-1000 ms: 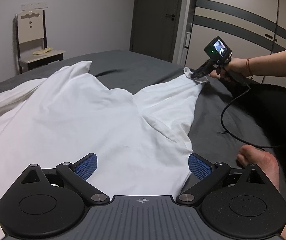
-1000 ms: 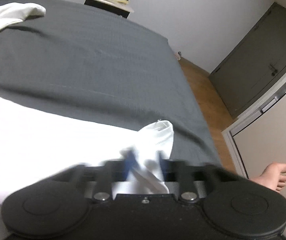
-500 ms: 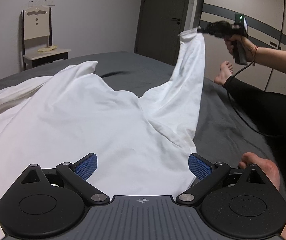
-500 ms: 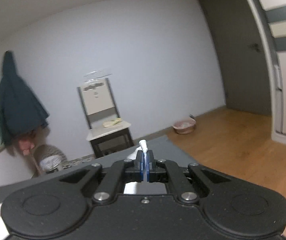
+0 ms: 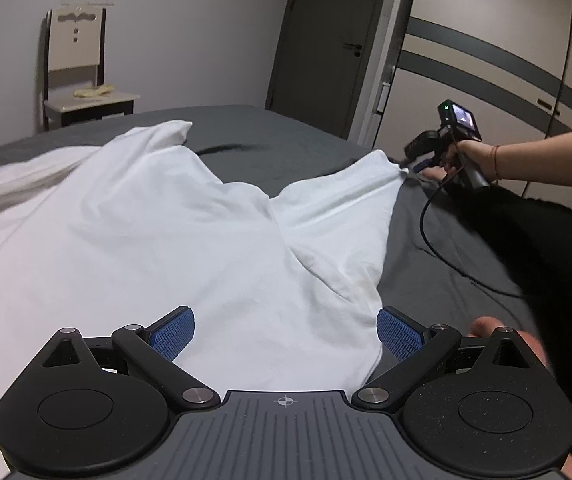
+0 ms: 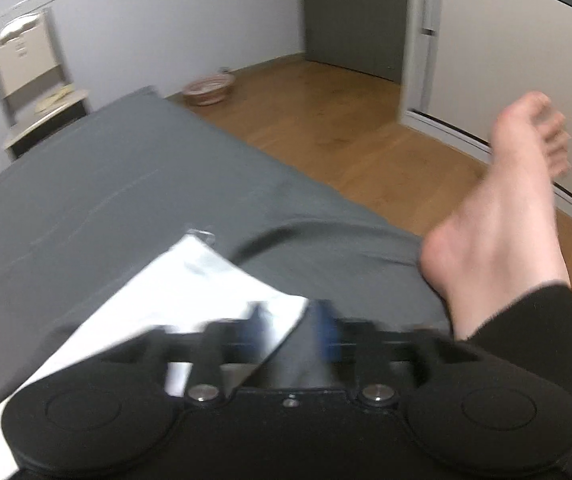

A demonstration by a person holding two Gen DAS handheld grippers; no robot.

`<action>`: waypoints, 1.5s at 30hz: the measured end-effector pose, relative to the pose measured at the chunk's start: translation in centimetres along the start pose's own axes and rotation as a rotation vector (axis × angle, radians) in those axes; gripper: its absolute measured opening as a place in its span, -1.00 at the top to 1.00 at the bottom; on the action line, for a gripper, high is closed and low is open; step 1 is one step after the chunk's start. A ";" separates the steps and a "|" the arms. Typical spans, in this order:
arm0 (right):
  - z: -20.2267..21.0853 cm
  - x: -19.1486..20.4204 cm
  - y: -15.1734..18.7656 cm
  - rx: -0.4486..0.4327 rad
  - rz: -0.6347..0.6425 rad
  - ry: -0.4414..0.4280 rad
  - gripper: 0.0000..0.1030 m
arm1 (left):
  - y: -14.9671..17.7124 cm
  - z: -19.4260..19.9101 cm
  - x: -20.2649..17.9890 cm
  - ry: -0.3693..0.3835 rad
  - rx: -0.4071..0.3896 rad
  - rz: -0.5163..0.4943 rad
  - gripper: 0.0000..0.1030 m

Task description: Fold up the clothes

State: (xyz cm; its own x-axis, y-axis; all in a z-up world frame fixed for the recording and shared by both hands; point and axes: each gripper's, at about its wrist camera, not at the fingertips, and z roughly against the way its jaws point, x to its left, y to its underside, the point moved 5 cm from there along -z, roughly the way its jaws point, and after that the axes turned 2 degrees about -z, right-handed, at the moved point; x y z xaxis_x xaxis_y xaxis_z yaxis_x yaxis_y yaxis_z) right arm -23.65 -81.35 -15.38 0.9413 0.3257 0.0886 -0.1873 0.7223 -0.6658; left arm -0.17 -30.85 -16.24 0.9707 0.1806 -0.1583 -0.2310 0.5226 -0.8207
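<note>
A white shirt lies spread on the dark grey bed. My left gripper is open and empty, its blue pads over the shirt's near hem. One sleeve stretches right, flat on the bed. My right gripper sits at that sleeve's cuff. In the blurred right wrist view the right gripper stands open, with the sleeve end lying on the bed by its left finger, released.
My bare foot and black-trousered leg rest on the bed's right side. A cable trails across the sheet. A chair stands at the far wall. Wood floor and wardrobe doors lie beyond the bed's edge.
The right gripper had lifted the sleeve high while shut on it. It has come back down to the bed, laid the sleeve flat and opened. The left gripper has stayed put.
</note>
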 end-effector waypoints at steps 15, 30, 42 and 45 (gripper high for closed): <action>20.4 34.4 8.7 0.043 0.499 -0.756 -0.17 | -5.6 6.5 12.1 -0.457 -0.268 0.108 -0.91; 12.1 60.3 20.4 0.491 0.173 -0.847 0.20 | -0.8 8.3 23.2 -0.711 -0.272 0.100 -0.91; 11.6 65.5 15.2 0.187 0.293 -0.881 0.91 | 0.8 5.1 22.4 -0.689 -0.075 0.059 -0.91; 9.3 68.7 13.6 0.163 0.319 -0.840 0.92 | 1.5 4.9 22.6 -0.752 -0.001 0.078 -0.91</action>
State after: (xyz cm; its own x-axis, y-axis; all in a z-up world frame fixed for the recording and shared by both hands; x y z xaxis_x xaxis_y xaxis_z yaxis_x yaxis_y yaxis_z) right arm 35.84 -43.50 -11.51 0.3357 0.8157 0.4712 -0.5012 0.5782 -0.6438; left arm 21.11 -21.87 -18.33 0.6452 0.7371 0.2011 -0.2966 0.4842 -0.8231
